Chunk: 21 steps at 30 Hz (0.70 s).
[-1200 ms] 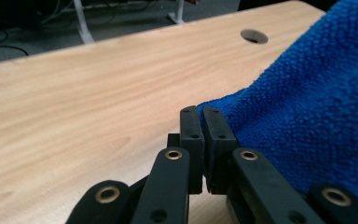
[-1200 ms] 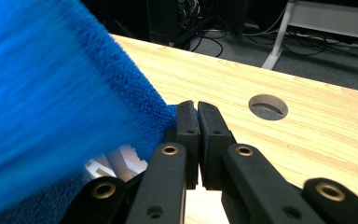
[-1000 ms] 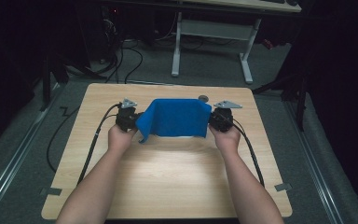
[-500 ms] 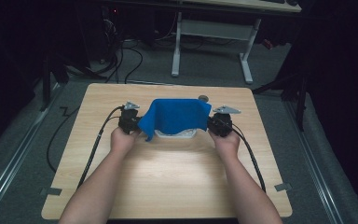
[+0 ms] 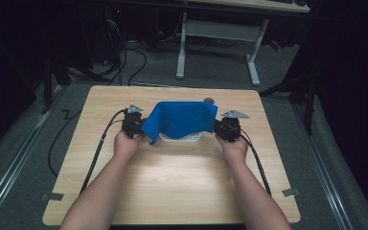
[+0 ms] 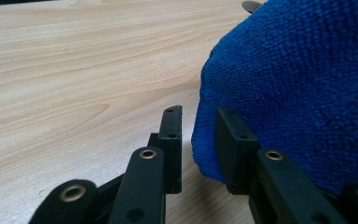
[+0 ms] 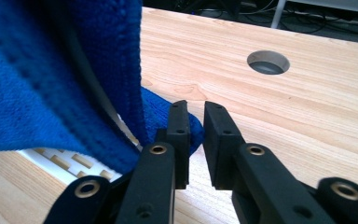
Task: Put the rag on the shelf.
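Cable trails back along my left forearm from the left gripper, whose jaws, in the left gripper view, stand slightly parted beside the left edge of the blue cloth, gripping nothing I can see. The blue cloth drapes over a white slotted object at the middle of the wooden table, hanging between both grippers. At right, the right gripper shows jaws a narrow gap apart in its own view, with a fold of cloth just left of them, and a round hole in the tabletop beyond.
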Tool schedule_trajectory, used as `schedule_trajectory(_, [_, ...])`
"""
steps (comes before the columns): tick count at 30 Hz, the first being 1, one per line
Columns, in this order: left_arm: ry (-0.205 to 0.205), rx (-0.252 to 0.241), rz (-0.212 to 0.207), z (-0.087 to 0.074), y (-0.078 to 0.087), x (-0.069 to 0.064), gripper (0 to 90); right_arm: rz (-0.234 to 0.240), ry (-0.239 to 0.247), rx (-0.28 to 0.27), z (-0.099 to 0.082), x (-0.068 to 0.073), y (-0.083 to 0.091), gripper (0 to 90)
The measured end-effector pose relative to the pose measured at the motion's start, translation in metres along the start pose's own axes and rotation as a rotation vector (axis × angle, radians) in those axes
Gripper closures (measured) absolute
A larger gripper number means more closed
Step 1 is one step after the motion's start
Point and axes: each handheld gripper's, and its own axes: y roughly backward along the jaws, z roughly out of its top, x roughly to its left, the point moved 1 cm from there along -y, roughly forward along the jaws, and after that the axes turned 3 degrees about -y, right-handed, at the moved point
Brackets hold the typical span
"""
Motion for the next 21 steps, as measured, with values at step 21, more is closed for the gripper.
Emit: schedule_trajectory(21, [-0.025, -0.047, 0.076, 0.013, 0.029, 0.007, 60.5, -0.043, 0.012, -0.019, 0.012, -0.007, 0.014, 62.3])
